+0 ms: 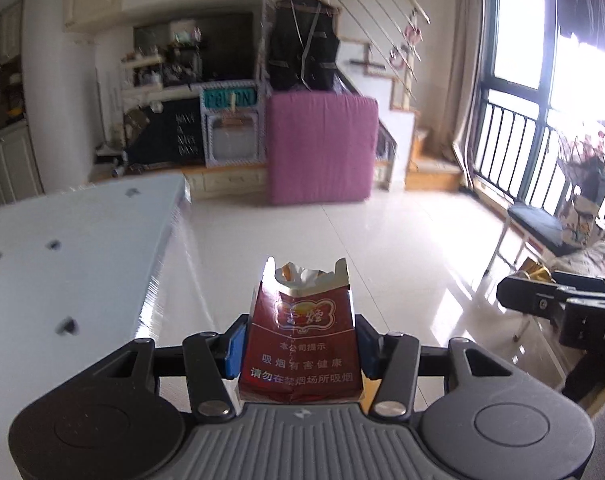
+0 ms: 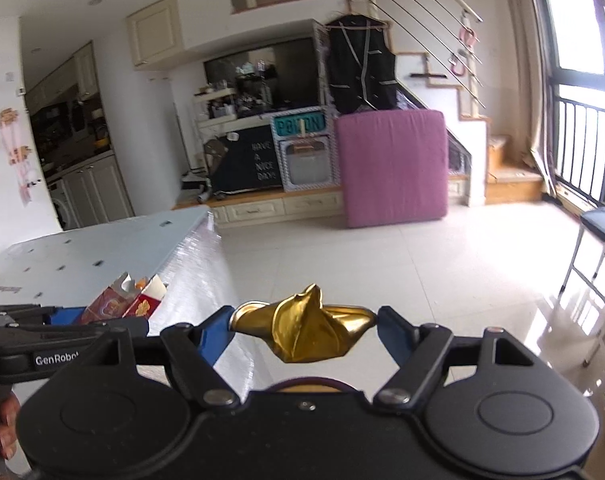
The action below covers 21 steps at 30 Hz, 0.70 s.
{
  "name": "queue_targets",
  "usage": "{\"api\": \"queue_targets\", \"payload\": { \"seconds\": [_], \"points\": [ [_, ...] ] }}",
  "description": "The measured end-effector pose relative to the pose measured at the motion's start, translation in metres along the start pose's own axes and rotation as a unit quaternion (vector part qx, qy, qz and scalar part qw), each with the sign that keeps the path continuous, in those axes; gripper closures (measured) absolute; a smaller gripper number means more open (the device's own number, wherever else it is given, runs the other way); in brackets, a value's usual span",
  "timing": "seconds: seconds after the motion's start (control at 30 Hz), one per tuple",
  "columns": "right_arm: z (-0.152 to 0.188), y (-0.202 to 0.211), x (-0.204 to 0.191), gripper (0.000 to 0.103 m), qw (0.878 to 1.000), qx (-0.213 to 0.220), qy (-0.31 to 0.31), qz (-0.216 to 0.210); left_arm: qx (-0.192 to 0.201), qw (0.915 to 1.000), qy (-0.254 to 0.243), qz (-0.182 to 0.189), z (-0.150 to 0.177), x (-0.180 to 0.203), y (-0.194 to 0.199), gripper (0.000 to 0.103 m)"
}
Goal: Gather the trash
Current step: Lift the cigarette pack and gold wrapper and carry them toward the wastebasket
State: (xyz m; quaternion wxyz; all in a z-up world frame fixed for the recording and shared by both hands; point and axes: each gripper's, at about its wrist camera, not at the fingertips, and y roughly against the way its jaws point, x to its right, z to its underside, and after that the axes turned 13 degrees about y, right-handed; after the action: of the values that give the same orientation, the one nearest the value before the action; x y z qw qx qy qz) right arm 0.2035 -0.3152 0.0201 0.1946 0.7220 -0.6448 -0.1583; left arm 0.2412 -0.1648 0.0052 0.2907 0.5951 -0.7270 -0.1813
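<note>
Left wrist view first: the left gripper (image 1: 300, 354) is clenched on a red cigarette pack (image 1: 300, 344), its blue pads (image 1: 234, 354) pressing the pack's two sides. The pack stands upright between them, its top torn open with pale foil showing, white print across its lower face. It hangs in the air over the tiled floor (image 1: 382, 248), just off the edge of the table (image 1: 74, 248), which lies to the left with small dark marks on its white top.

Over on the right, the right gripper (image 2: 303, 330) is clamped on a crumpled gold wrapper (image 2: 302, 330), pinched at both ends by the blue pads (image 2: 212, 336) and bulging between them. It too is held up above the floor, beside the table's corner. From this side the pack (image 2: 122, 300) shows at lower left, gripped by the other tool, whose black body (image 1: 562, 308) also pokes in at the far right of the left view.

Further back, a purple mattress (image 2: 392, 168) leans upright against a low cabinet (image 2: 262, 208). A staircase (image 2: 502, 160) climbs behind it, and a window (image 2: 582, 80) with a dark railing fills the right wall. A bench (image 1: 542, 228) stands near the glass.
</note>
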Motion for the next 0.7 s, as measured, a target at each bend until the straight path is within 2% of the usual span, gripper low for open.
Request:
{"api": "queue_targets", "payload": {
  "seconds": [0.3,0.53,0.7],
  "points": [
    [0.053,-0.049,0.039,0.025,0.997,-0.070,-0.029,-0.002,-0.102,0.9945,0.021,-0.009,0.036,0.002,-0.089,0.049],
    [0.091,-0.093,0.056,0.025,0.991,-0.117,-0.056,-0.023,-0.168,0.9843,0.052,-0.015,0.065,-0.017,-0.150,0.049],
    [0.112,-0.129,0.053,0.025,0.984,-0.156,-0.069,-0.053,-0.208,0.9752,0.071,-0.022,0.084,-0.030,-0.188,0.049]
  ]
}}
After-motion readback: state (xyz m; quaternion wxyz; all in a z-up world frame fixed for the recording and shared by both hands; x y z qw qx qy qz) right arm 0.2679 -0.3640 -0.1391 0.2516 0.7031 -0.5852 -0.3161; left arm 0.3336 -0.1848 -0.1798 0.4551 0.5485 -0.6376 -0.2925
